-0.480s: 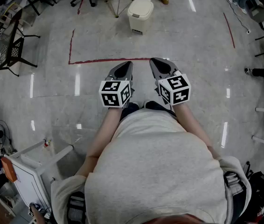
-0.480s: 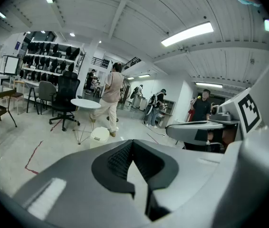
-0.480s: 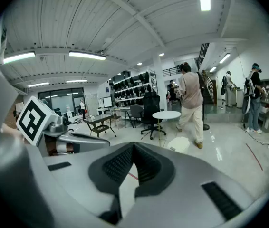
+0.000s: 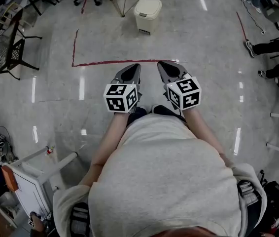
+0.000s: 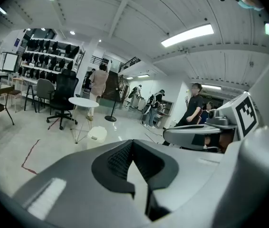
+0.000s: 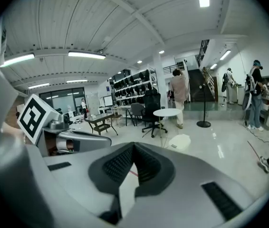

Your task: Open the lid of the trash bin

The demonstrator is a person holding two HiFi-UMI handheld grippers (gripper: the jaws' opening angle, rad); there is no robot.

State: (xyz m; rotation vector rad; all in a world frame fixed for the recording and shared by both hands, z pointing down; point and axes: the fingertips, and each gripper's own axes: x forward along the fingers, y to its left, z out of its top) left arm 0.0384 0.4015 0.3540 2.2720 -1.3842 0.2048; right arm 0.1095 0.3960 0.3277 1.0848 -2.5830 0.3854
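Left claw: you hold the left claw [image 4: 133, 69] out low in front of you. Its jaws are clenched tip to tip with nothing between them, and only floor shows through the notch behind the tips.
Right claw: the right claw [image 4: 164, 66] sits just beside the left one at about the same height. It is likewise clenched and empty.
Marker cubes: the left cube [image 4: 121, 98] and the right cube [image 4: 184, 94] sit over your wrists, close to your shirt [image 4: 164, 177].
Trash bin: the cream trash bin [image 4: 148, 14] stands on the grey floor [image 4: 203, 48], well apart from both claws and straight ahead of you. Its lid [image 4: 149, 4] is down.
Red tape line: the red tape line [image 4: 110, 63] crosses the floor between your claws and the bin.
Near the bin: in the left gripper view, a round white table [image 5: 83, 101] on thin legs stands just beside the bin. A black office chair [image 5: 63, 96] stands to its left.
Left edge: a black mesh chair [image 4: 9, 51] stands far to your left.
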